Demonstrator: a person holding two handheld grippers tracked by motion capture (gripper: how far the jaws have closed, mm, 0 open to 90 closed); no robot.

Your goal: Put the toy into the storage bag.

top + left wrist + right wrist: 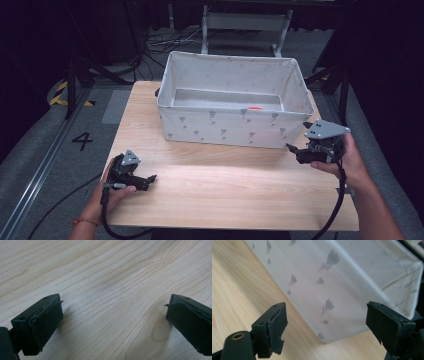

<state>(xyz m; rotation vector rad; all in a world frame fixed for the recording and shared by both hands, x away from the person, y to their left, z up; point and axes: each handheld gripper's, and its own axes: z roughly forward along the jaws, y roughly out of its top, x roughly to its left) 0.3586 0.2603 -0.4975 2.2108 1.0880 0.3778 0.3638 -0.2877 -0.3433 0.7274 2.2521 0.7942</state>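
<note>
While the white fabric bin [233, 101] sits at the tabletop's [225, 190] far side, the left claw [148, 179] and right claw [292, 149] hover empty, jaws spread apart.

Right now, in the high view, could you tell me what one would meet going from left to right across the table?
Left gripper held low over the wooden table → white fabric bin with a small orange-red thing inside → right gripper beside the bin's right front corner.

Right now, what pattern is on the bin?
Small grey motifs on white bin; right gripper view.
</note>
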